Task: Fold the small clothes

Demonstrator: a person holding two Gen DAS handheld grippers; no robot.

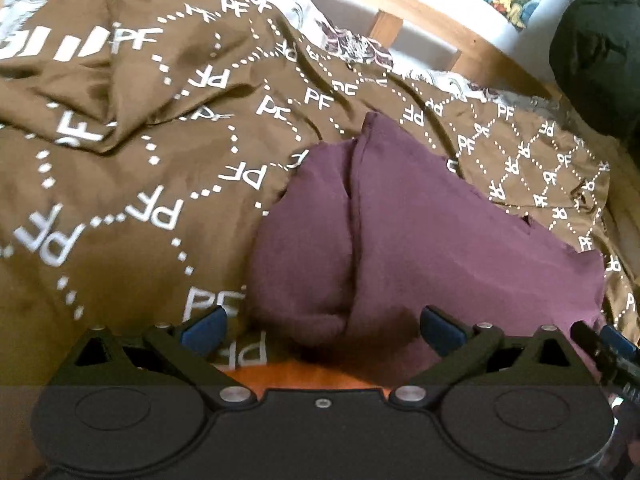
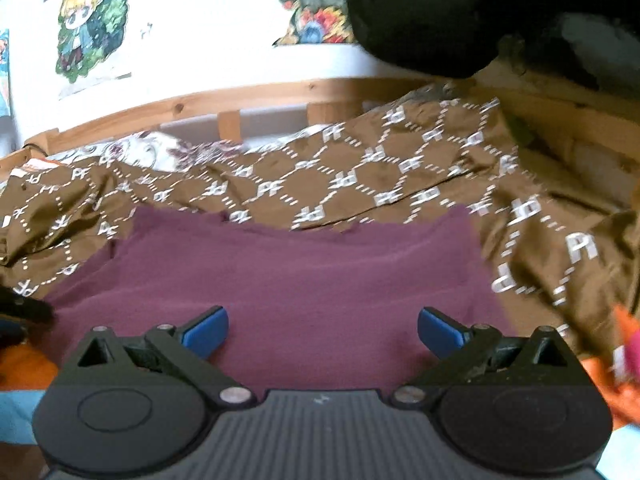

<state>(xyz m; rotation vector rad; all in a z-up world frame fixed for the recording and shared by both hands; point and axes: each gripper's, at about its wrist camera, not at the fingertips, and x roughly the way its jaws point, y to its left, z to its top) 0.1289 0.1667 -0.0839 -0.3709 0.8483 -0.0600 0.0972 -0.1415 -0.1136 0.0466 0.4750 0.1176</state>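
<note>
A maroon garment [image 1: 400,232] lies folded on a brown bedspread printed with white "PF" letters [image 1: 140,152]. Its left part is bunched with a vertical crease. My left gripper [image 1: 322,330] is open and empty, its blue fingertips [image 1: 204,328] straddling the garment's near edge. In the right wrist view the same maroon garment [image 2: 288,272] lies flat and wide. My right gripper [image 2: 322,330] is open and empty just over its near edge. The right gripper's tip shows in the left wrist view at the right edge [image 1: 604,352].
A wooden bed rail [image 2: 240,98] runs along the far side, with a white wall and cartoon posters [image 2: 88,28] behind. A black bundle [image 2: 460,12] sits at the far right. Orange cloth [image 1: 304,376] lies beneath the garment's near edge; orange and pink items [image 2: 616,356] are at right.
</note>
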